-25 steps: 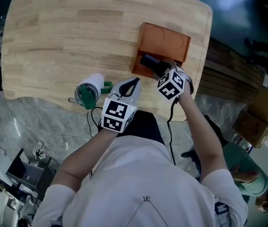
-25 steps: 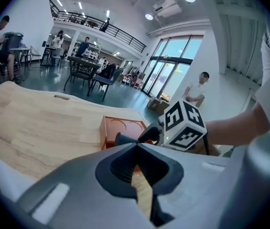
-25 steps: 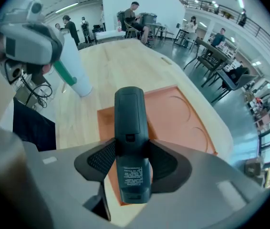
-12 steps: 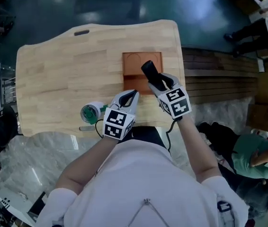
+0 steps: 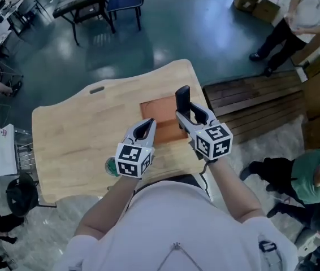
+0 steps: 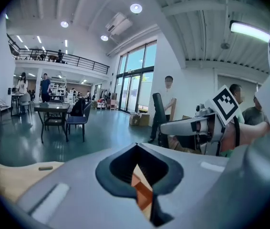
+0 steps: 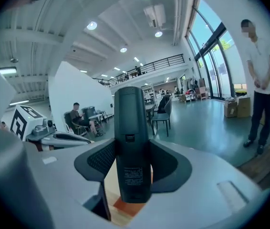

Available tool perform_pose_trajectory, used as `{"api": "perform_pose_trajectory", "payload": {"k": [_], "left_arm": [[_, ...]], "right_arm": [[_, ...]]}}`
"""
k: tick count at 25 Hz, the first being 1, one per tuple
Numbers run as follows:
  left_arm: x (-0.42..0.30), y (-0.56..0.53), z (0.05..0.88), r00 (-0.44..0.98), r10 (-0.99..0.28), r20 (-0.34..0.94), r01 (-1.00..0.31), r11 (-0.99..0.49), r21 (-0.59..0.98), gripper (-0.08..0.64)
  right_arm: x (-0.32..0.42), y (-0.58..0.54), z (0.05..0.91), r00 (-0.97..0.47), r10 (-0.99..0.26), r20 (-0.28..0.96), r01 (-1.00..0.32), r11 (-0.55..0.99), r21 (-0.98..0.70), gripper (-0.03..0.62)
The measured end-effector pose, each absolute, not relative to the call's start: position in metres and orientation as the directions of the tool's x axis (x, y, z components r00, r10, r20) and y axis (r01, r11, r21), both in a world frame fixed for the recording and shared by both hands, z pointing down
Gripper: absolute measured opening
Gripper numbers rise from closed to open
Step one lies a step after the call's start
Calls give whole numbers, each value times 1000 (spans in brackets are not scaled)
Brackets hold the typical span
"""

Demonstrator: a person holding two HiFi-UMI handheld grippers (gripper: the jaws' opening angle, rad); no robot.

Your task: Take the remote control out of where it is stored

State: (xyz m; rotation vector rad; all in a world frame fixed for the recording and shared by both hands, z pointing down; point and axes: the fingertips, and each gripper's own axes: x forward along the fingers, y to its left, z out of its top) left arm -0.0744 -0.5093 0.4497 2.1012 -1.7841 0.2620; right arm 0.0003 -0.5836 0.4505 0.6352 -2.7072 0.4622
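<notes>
Remote control (image 5: 183, 99): the black unit is standing upright in the right gripper (image 5: 187, 115), with its long axis pointing away from the person. In the right gripper view, the two fingers are clamping the remote control (image 7: 132, 147) on both sides at its lower half, and a printed label is showing on the facing side. The upper half is projecting well beyond the fingertips. The unit is being held out of the orange box (image 5: 159, 116), above that box's right part; a patch of the box is showing below the unit's lower end.

The orange box is lying on the wooden table (image 5: 75, 134), near the edge closest to the person.

The left gripper (image 5: 145, 127) is hovering just beside the box, on its left side. In the left gripper view, its fingers are closing tip to tip with nothing between them; a strip of orange box and wood is showing through the hollow behind the tips.

A green-rimmed item (image 5: 109, 165) is lying on the table, partly hidden by the left gripper's marker cube.

A person (image 5: 301, 16) is standing on the floor beyond the table's right side, near a wooden pallet (image 5: 250, 103).
</notes>
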Motion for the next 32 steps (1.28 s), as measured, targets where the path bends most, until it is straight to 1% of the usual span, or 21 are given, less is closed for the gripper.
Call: {"api": "perform_pose_trajectory", "payload": {"k": [3,10,16,32], "left_arm": [[-77,-513,432,163,-925,344,-983,-121,139,0],[-97,-514,415,110,-945,308,-989,-74,128,0],[-106,-515,404,73,-955,287,-992,-39,123,0],[-111,-508,400,53,-958,282,-993,-20,119,0]], "right_arm": [[10,-587,437,-852,-400,338,-491,835,-248,247],[13,-588,429,-851,-424,310,-504,824,-258,247],[9,-587,426,-857,-408,315,-492,831,-259,247],[7,-587,419,-855,-412,317,-494,833,-249,245]]}}
